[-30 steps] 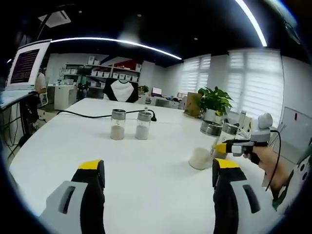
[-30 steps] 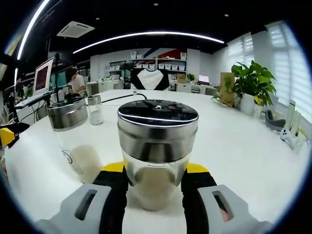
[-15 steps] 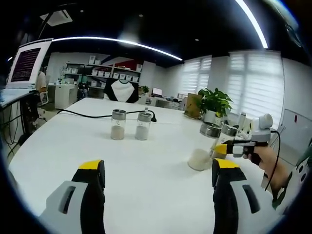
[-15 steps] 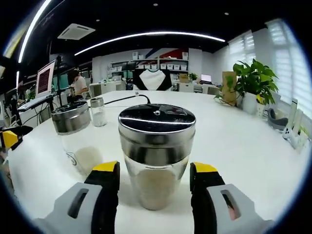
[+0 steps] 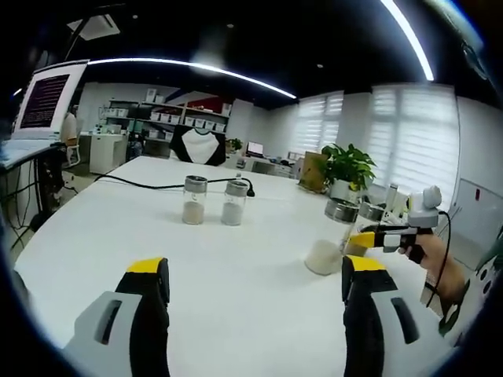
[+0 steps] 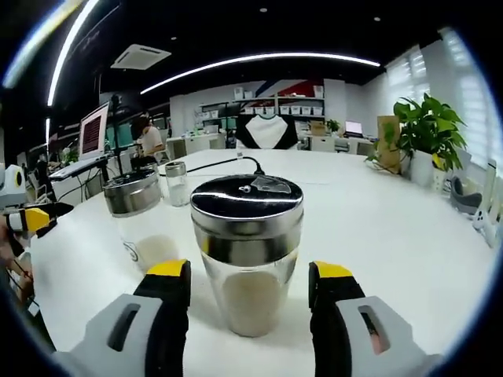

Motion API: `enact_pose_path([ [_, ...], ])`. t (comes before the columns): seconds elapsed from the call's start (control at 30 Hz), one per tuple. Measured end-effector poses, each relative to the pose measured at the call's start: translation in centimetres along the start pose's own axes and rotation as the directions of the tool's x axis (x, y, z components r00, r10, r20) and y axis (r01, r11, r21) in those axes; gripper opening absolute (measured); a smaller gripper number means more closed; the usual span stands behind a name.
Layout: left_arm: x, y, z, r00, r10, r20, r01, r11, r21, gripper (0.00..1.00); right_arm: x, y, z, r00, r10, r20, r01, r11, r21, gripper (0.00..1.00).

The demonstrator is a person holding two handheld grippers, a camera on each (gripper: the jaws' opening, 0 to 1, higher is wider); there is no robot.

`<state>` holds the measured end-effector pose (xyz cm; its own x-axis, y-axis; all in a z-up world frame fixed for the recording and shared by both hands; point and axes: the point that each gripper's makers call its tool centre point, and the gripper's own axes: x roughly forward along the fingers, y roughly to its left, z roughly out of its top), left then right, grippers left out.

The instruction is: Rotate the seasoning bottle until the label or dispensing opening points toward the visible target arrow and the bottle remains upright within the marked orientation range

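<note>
Flanking upright bottle [image 6: 247, 251], jaws apart.

Seasoning bottle [image 6: 247, 259] between the right hand-held gripper [image 6: 248, 284] jaws: clear glass, beige powder, silver band, black cap. Jaws grey, black, yellow-tipped. Desk [image 6: 393, 228] white. Beyond it, a black cable [image 5: 141, 185] and a green plant [image 6: 428, 129].
</note>
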<state>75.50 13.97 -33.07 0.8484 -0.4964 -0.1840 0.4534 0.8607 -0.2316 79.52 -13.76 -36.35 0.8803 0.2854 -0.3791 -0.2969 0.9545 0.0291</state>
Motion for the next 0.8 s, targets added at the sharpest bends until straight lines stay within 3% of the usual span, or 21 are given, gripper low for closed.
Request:
enact_pose_path([
  [0.33,-0.2,-0.3,0.0,1.0,-0.008,0.001,0.008,1.0,0.012,0.96,0.0,-0.3,0.7,0.993,0.12,0.018,-0.118,0.991,-0.06,0.6],
  [0.47,-0.1,-0.5,-0.1,1.0,-0.015,-0.002,0.015,1.0,0.013,0.96,-0.2,0.5,1.1,0.975,0.222,0.024,-0.219,0.971,-0.095,0.58],
  [0.7,-0.2,-0.5,-0.1,1.0,-0.012,0.0,0.012,1.0,0.012,0.96,0.1,0.3,0.3,0.952,0.307,0.002,-0.306,0.948,-0.082,0.57],
  [0.8,-0.4,-0.4,-0.1,1.0,-0.009,0.0,0.009,1.0,0.015,0.96,0.1,0.7,0.2,0.933,0.359,0.008,-0.357,0.93,-0.087,0.56],
])
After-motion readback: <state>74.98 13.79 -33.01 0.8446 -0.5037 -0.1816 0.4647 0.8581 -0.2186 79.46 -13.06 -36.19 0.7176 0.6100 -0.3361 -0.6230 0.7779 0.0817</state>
